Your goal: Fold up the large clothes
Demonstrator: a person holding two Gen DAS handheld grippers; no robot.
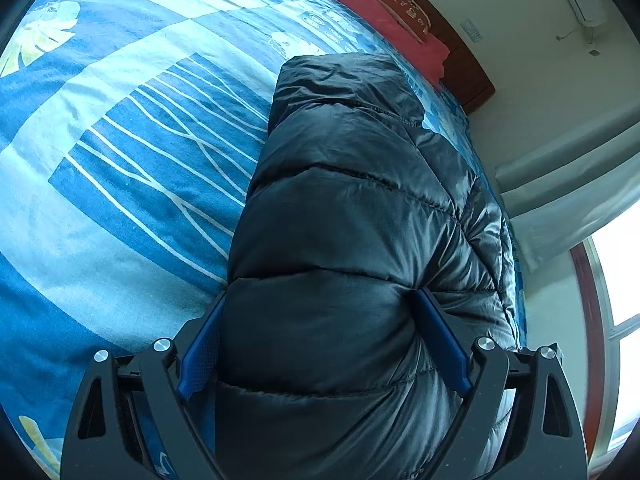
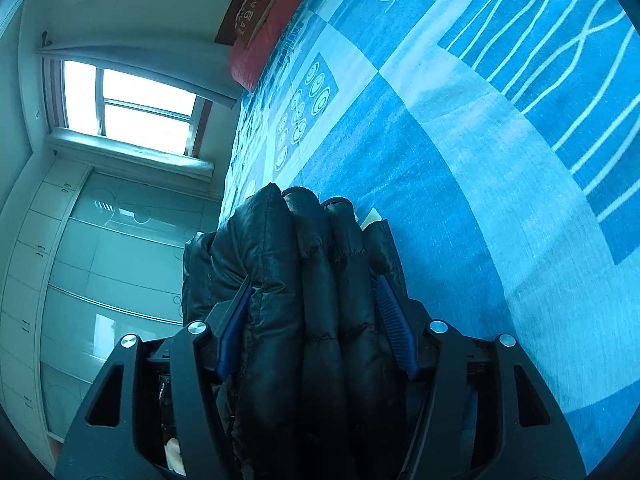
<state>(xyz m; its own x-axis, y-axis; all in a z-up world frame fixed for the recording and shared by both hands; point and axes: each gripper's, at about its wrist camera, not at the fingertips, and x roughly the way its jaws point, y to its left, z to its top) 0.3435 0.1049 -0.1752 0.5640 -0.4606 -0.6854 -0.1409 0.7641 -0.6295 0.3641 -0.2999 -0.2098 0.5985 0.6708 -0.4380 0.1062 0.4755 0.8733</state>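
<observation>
A black quilted puffer jacket (image 1: 352, 208) lies folded lengthwise on a bed with a blue patterned sheet (image 1: 120, 168). My left gripper (image 1: 320, 300) is shut on a thick padded part of the jacket, its blue pads pressing both sides. In the right wrist view, my right gripper (image 2: 314, 284) is shut on several bunched layers of the same jacket (image 2: 312, 264), held up off the sheet (image 2: 480, 200). The jacket's near end is hidden under both grippers.
A pink pillow (image 1: 384, 20) and a dark wooden headboard (image 1: 460, 64) lie at the bed's far end. A window (image 2: 128, 100), curtain and white wardrobe (image 2: 80, 280) stand beside the bed. Blue sheet spreads left of the jacket.
</observation>
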